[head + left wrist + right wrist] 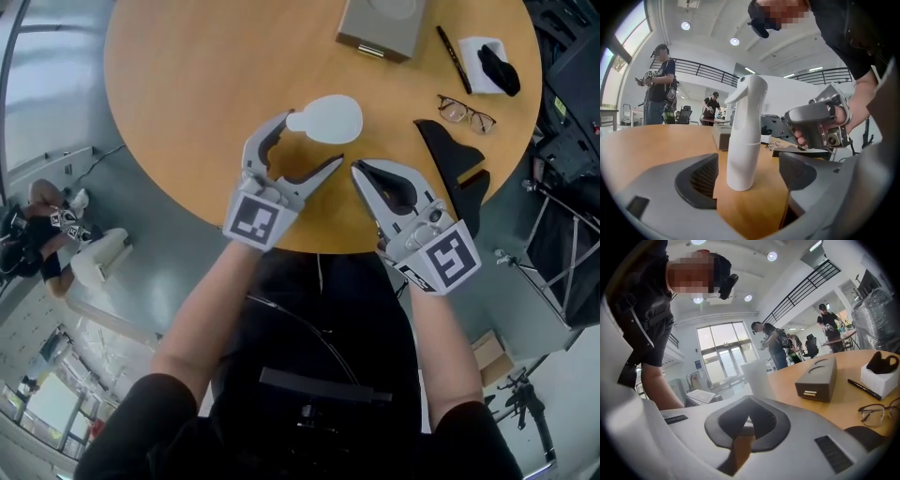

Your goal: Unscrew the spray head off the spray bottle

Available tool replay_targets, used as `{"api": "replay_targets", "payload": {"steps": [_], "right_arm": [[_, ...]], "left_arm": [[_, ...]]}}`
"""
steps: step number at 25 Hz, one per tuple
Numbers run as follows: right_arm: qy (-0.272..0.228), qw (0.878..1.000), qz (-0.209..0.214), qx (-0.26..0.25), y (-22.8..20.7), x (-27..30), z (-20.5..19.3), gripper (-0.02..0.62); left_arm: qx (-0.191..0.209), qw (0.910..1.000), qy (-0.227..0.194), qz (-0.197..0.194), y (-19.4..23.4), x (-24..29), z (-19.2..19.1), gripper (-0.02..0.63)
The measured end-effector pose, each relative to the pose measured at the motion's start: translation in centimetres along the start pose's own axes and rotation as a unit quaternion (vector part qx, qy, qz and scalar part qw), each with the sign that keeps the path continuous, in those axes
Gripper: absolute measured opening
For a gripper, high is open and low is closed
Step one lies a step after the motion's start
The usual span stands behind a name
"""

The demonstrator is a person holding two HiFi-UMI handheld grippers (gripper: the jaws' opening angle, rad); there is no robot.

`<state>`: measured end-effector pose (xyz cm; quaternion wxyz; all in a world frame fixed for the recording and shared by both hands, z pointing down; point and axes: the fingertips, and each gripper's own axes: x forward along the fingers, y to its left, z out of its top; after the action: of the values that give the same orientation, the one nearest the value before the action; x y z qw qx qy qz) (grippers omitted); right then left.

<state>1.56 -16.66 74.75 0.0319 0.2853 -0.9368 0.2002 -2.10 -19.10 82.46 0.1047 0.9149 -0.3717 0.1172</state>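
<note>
While right gripper (356, 168) sits closed, spray bottle (743, 140) stands between open left gripper (312, 139) jaws

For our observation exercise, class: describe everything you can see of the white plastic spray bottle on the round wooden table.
The white plastic spray bottle looks matte, opaque and unlabelled. Its smooth cylindrical body narrows into a curved spray head, whose nozzle points left in the left gripper view. The head is on, not yet unscrewed. The bottle stands upright on the round wooden table, at the mouth of the left gripper's open jaws, which do not touch it.
</note>
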Motion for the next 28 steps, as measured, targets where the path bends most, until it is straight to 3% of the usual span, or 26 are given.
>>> {"api": "replay_targets", "payload": {"steps": [21, 24, 25, 28], "right_arm": [[-0.014, 1.0, -0.019, 0.016, -2.2, -2.6, -1.3, 0.008], [-0.014, 1.0, -0.018, 0.019, -2.4, -2.8, -1.6, 0.008], [-0.013, 1.0, -0.016, 0.02, -2.4, -2.8, -1.8, 0.008], [-0.011, 1.0, -0.011, 0.021, -2.1, -2.9, -1.8, 0.008]], "left_arm": [[0.03, 0.9992, -0.023, 0.009, 0.3, 6.8, 0.5, 0.423], [0.033, 0.999, -0.026, 0.013, 0.4, 7.2, 0.5, 0.386], [0.035, 0.9989, -0.027, 0.013, 0.4, 7.3, 0.5, 0.326], [0.039, 0.9989, -0.026, 0.002, 0.1, 7.1, 0.7, 0.301]]}}
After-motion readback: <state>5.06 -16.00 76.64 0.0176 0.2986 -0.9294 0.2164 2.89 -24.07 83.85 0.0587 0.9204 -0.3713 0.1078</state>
